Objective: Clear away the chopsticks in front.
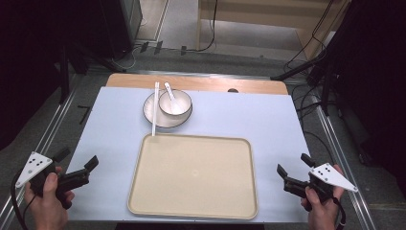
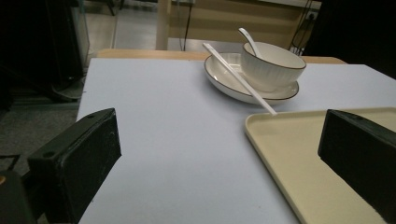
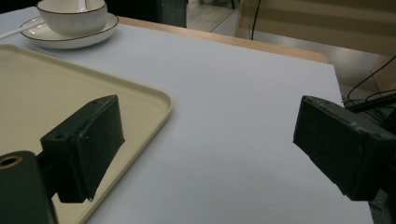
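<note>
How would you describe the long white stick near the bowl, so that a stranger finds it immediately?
Start at the big beige tray on the pale blue table cover. Just beyond its far edge stands a white plate carrying a bowl. The stick is thin, straight and white, leaning across the plate's left rim down to the tray's far left corner, unlike the short curved spoon inside the bowl.

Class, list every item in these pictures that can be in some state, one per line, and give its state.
Tray: flat on the table, empty.
Bowl: upright on the plate, spoon inside.
Spoon: leaning in the bowl.
Plate: upright under the bowl.
Chopstick: lying across the plate, tip on the tray rim.
Left tool: open, holding nothing.
Right tool: open, holding nothing.
</note>
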